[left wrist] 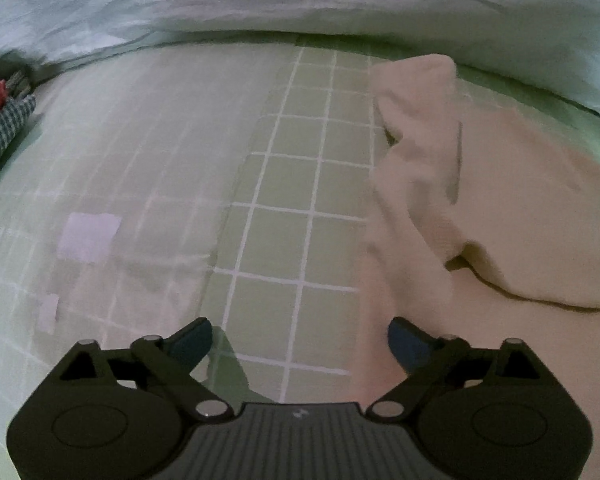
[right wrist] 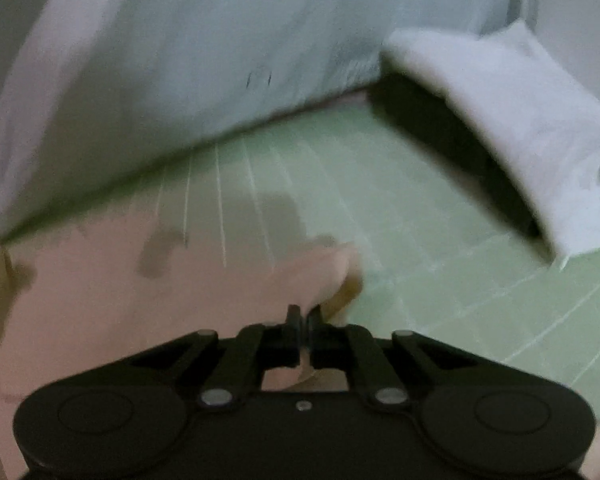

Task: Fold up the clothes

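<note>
Two claws in my feeds: the left gripper (left wrist: pixel 300 340) hangs spread wide over the green checked sheet (left wrist: pixel 284 184), just left of the crumpled pink garment (left wrist: pixel 480 200); the right gripper (right wrist: pixel 300 320) is pressed together, pinching the garment's edge. I read no lettering anywhere.

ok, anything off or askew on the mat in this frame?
Nothing damaged or spilled. The pink garment lies bunched and creased on the green grid mat, not flat. The right tool is shut on its edge; the left tool is open above the mat.
</note>
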{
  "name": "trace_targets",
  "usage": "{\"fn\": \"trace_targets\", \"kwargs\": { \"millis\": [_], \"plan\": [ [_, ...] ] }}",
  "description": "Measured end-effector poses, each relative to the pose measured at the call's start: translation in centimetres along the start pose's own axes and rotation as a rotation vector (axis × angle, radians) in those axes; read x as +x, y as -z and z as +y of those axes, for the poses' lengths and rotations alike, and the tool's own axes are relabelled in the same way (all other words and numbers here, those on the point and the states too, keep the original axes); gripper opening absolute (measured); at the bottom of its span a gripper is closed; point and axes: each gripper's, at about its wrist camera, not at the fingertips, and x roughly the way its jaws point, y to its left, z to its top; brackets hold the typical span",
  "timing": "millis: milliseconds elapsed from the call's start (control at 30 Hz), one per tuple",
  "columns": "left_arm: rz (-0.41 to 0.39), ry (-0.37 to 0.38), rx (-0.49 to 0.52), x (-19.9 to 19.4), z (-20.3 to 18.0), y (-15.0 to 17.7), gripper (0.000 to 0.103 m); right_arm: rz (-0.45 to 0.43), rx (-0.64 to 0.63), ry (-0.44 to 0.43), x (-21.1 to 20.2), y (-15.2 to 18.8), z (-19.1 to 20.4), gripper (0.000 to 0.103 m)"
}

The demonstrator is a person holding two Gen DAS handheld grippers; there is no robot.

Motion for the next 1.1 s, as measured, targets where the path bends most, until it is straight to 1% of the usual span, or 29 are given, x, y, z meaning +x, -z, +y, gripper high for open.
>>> {"fn": "trace_targets", "kwargs": {
  "millis": [33, 67, 100, 133, 200, 233, 267, 333, 400, 500, 600, 667, 767, 833, 900, 967, 1000, 1033, 1100],
  "plan": [
    [0.002, 0.002, -0.007, 0.0, 0.1, 0.0, 0.096, -0.051, 0.004, 0.024, -1.0, -0.6, 0.0, 0.003],
    [0.000, 0.001, -0.007, 0.0, 0.1, 0.0, 0.096, -0.117, -0.015, 0.070, -2.1, -1.2, 0.2, 0.002],
    [-0.004, -0.002, 0.000, -0.1, 0.0, 0.1, 0.097, -0.187, -0.060, 0.138, -3.1, -1.8, 0.7, 0.002],
    [-0.008, -0.004, 0.005, -0.1, -0.1, 0.2, 0.098, -0.237, -0.099, 0.192, -3.8, -2.1, 1.0, 0.002],
    [-0.012, -0.009, 0.000, 0.0, -0.1, 0.2, 0.099, -0.255, -0.152, 0.234, -3.7, -2.4, 0.9, 0.002],
    [-0.011, -0.009, -0.006, 0.1, 0.0, 0.2, 0.100, -0.253, -0.167, 0.252, -3.4, -2.3, 0.7, 0.002],
    [-0.008, -0.007, -0.013, 0.2, 0.0, 0.2, 0.100, -0.217, -0.154, 0.259, -2.5, -1.9, 0.1, 0.002],
    [0.000, 0.001, -0.023, 0.3, 0.2, 0.0, 0.100, -0.106, -0.089, 0.253, -0.3, -0.7, -1.4, 0.003],
    [0.011, 0.009, -0.030, 0.2, 0.5, -0.3, 0.099, -0.064, -0.028, 0.240, 0.2, 0.3, -2.3, 0.003],
    [0.003, 0.036, -0.073, -0.5, 1.3, -0.9, 0.098, -0.055, -0.013, 0.231, -0.1, 1.0, -2.2, 0.003],
    [-0.023, 0.095, -0.103, -0.9, 2.1, -2.5, 0.098, -0.045, 0.008, 0.229, 0.3, 0.9, -2.7, 0.003],
    [-0.041, 0.137, -0.112, -0.7, 2.5, -3.8, 0.095, -0.035, 0.041, 0.224, 0.6, 0.8, -3.1, 0.003],
    [-0.049, 0.224, -0.130, 0.0, 2.4, -6.0, 0.087, -0.018, 0.061, 0.221, 1.0, 0.9, -3.1, 0.004],
    [-0.054, 0.296, -0.143, 0.9, 2.1, -7.6, 0.080, -0.012, 0.038, 0.228, 1.2, 1.1, -2.9, 0.004],
    [-0.050, 0.358, -0.165, 1.9, 1.5, -9.2, 0.076, -0.005, 0.021, 0.235, 1.4, 1.2, -2.8, 0.004],
    [-0.048, 0.402, -0.183, 3.1, 0.8, -10.6, 0.073, -0.003, 0.017, 0.247, 1.6, 1.4, -2.7, 0.004],
    [-0.046, 0.423, -0.192, 3.6, 0.4, -11.4, 0.068, -0.005, 0.015, 0.256, 1.6, 1.5, -2.7, 0.004],
    [-0.043, 0.443, -0.201, 4.2, 0.1, -12.1, 0.062, -0.006, 0.013, 0.263, 1.6, 1.5, -2.6, 0.004],
    [-0.023, 0.468, -0.211, 5.4, -0.7, -13.3, 0.054, -0.003, 0.010, 0.272, 1.8, 1.6, -2.5, 0.004]
  ]
}}
